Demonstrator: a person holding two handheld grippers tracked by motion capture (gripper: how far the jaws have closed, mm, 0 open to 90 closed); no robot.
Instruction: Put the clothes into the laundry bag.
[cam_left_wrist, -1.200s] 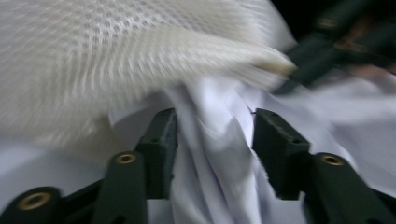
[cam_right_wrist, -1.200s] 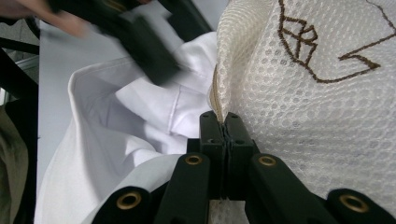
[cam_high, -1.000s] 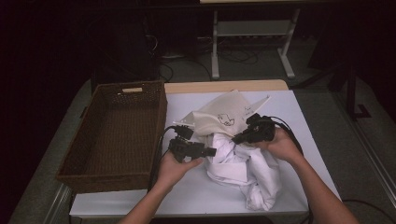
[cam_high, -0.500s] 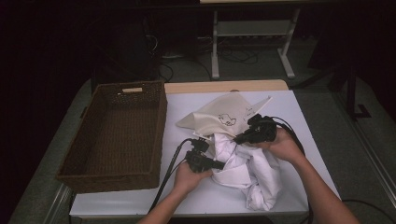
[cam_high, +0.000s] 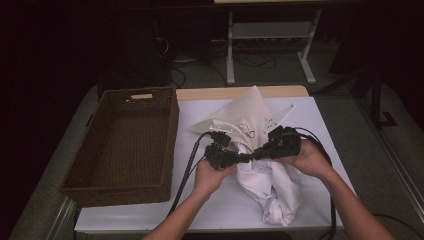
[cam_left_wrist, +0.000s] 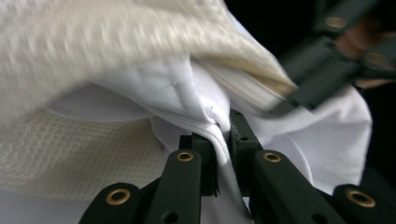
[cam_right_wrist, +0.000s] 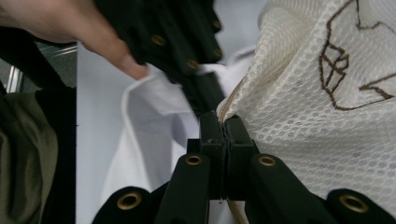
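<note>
Both tongs are clamped down on fabric near the middle of the white bench, their tips almost meeting. Left tongs have just been closing, and in the left gripper view a fold of the white garment is pinched tight between the two black jaws with no gap left to see. Right tongs are likewise pressed together, and in the right gripper view the seamed edge of the cream mesh bag runs straight into their bite.

Largest of the soft things is that mesh bag, lifted into a peak behind the tongs and draped over the top of the garment; its open weave and brown line drawing are plain to see. It looks light, limp and a little grippy rather than slick, so I judge the hemmed rim the best place to hold, since the mesh itself would stretch or snag. Next comes the white garment, bunched and trailing toward the near edge of the bench, where its end is twisted into a knot-like lump. It seems thin, floppy and not fragile, likely to slide out unless a thick gathered fold is taken, as now. A brown wicker basket sits to the left on the bench, apart from the cloth.
</note>
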